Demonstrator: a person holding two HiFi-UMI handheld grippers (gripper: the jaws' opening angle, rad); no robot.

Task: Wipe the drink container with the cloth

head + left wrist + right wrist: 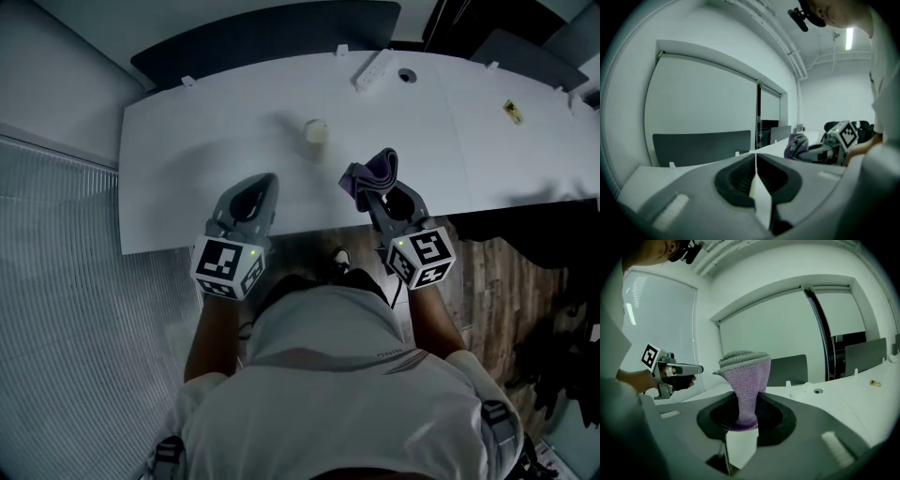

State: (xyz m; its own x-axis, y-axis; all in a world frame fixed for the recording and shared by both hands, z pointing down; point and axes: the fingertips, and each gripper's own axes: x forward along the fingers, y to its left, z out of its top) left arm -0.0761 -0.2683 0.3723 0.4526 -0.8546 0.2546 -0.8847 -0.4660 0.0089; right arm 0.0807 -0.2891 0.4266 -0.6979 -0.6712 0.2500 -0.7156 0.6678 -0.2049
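A small pale drink container (317, 131) stands upright on the white table (187, 159), a little beyond both grippers and between them. My left gripper (266, 184) hovers over the table's near edge; its jaws are shut with nothing between them (755, 158). To its right, my right gripper (380, 195) is shut on a purple and grey cloth (372, 172), which sticks up bunched from its jaws (744, 380). The container appears in neither gripper view. Each gripper shows in the other's view: the left gripper (670, 371) and the right gripper (834, 140) with the cloth (797, 144).
A white power strip (373, 70) and a round cable hole (406, 75) lie at the table's far edge. A small yellow item (512, 111) lies at the far right. A dark partition (262, 37) runs behind the table, with a window blind beyond it.
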